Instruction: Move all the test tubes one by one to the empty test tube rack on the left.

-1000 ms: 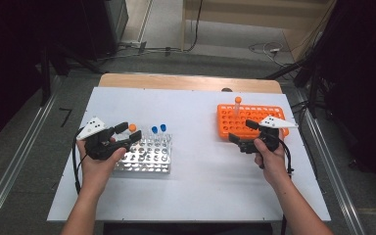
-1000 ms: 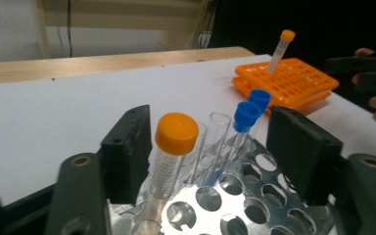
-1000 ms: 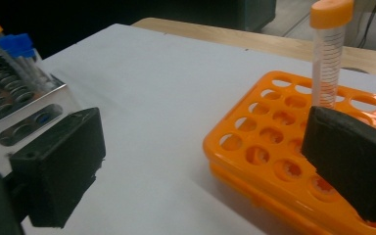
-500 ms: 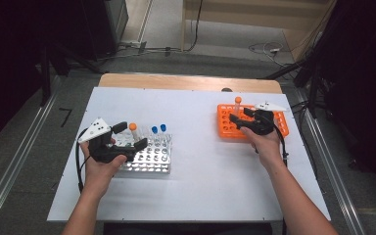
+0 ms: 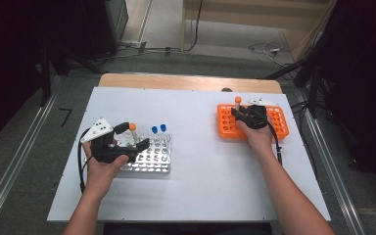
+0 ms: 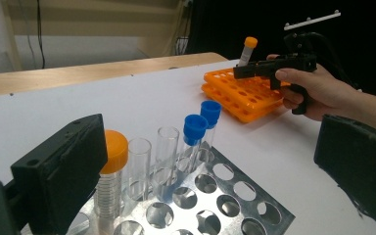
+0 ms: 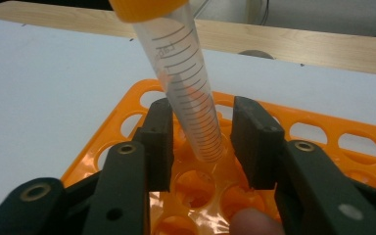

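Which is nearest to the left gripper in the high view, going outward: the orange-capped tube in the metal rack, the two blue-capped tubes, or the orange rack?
1. Orange-capped tube, between the left gripper jaws.
2. Blue-capped tubes, just right in the metal rack.
3. Orange rack, far right.

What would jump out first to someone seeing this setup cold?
Most striking is the bright orange rack at the white table's far right, where the right hand-held gripper, its jaws just closing, brackets a tilted orange-capped tube; a gap shows at the right pad. Near the left edge sits a shiny metal rack with two blue-capped tubes, and the open left hand-held gripper flanks another orange-capped tube.
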Action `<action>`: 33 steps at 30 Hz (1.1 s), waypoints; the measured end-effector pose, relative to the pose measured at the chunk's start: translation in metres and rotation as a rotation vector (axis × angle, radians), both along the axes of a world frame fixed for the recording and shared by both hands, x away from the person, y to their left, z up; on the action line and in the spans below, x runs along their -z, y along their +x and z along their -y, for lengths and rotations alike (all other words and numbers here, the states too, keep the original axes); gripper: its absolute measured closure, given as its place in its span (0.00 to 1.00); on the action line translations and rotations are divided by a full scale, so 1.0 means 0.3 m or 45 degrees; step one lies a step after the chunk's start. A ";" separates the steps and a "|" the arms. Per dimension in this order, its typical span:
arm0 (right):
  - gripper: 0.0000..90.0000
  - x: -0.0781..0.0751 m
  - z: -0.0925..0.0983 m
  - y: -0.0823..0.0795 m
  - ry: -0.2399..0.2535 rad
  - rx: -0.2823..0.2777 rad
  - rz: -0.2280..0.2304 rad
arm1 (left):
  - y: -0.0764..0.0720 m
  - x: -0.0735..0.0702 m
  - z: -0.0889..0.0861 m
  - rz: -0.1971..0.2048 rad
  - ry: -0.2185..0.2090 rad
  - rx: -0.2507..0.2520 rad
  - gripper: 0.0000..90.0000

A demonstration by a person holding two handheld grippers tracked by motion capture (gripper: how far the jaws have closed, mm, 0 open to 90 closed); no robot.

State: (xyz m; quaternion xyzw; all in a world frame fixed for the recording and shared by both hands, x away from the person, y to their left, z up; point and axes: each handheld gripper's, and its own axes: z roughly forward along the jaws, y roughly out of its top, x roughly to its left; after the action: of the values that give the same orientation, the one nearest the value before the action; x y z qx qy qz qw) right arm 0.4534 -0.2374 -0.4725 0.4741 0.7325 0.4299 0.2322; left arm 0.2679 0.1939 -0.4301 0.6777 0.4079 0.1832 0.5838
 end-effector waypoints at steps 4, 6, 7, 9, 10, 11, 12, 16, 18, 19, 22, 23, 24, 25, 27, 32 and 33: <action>0.80 0.000 -0.005 -0.001 -0.030 0.030 0.010 | 0.001 -0.003 0.009 0.004 0.002 -0.005 0.00; 0.80 0.000 -0.004 -0.003 -0.037 0.020 0.015 | 0.000 -0.007 0.017 0.005 0.004 -0.008 0.00; 0.80 -0.001 -0.001 -0.005 -0.032 0.023 0.019 | 0.000 -0.010 0.021 0.010 0.010 0.001 0.00; 0.80 -0.008 0.006 -0.011 -0.016 0.027 0.046 | -0.002 -0.017 0.031 0.021 0.012 0.009 0.00; 0.80 -0.014 0.008 -0.016 -0.003 0.026 0.059 | -0.003 -0.022 0.036 0.024 0.013 0.016 0.00; 0.80 -0.020 0.011 -0.019 0.002 0.018 0.074 | -0.003 -0.026 0.042 0.029 0.013 0.020 0.00; 0.80 -0.027 0.014 -0.025 0.007 0.014 0.086 | -0.003 -0.028 0.048 0.034 0.011 0.025 0.00; 0.80 -0.057 0.026 -0.050 0.001 0.012 0.124 | 0.000 -0.034 0.071 0.038 0.021 0.051 0.00; 0.80 -0.069 0.035 -0.063 0.017 0.000 0.119 | 0.004 -0.033 0.086 0.040 0.024 0.065 0.00; 0.80 -0.074 0.038 -0.072 0.020 -0.005 0.115 | 0.005 -0.033 0.094 0.037 0.024 0.070 0.00; 0.81 -0.079 0.048 -0.098 0.019 -0.046 0.117 | 0.008 -0.034 0.119 0.039 0.032 0.096 0.00; 0.81 -0.079 0.052 -0.107 0.021 -0.052 0.119 | 0.009 -0.034 0.128 0.038 0.030 0.104 0.00; 0.81 -0.079 0.057 -0.116 0.029 -0.057 0.115 | 0.009 -0.035 0.136 0.037 0.038 0.111 0.00; 0.81 -0.080 0.063 -0.126 0.036 -0.066 0.111 | 0.010 -0.035 0.145 0.038 0.039 0.120 0.00; 0.81 -0.081 0.070 -0.148 0.042 -0.086 0.112 | 0.013 -0.036 0.162 0.038 0.036 0.133 0.00; 0.81 -0.090 0.080 -0.213 0.045 -0.152 0.122 | 0.017 -0.032 0.210 0.035 0.055 0.179 0.00; 0.81 -0.093 0.081 -0.227 0.045 -0.170 0.122 | 0.018 -0.031 0.220 0.033 0.058 0.186 0.00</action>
State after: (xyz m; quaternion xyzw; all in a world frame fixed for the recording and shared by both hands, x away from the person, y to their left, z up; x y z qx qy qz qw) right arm 0.3853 -0.2616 -0.4446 0.4071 0.7429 0.4793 0.2294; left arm 0.2731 0.1281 -0.4209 0.7163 0.3455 0.1579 0.5853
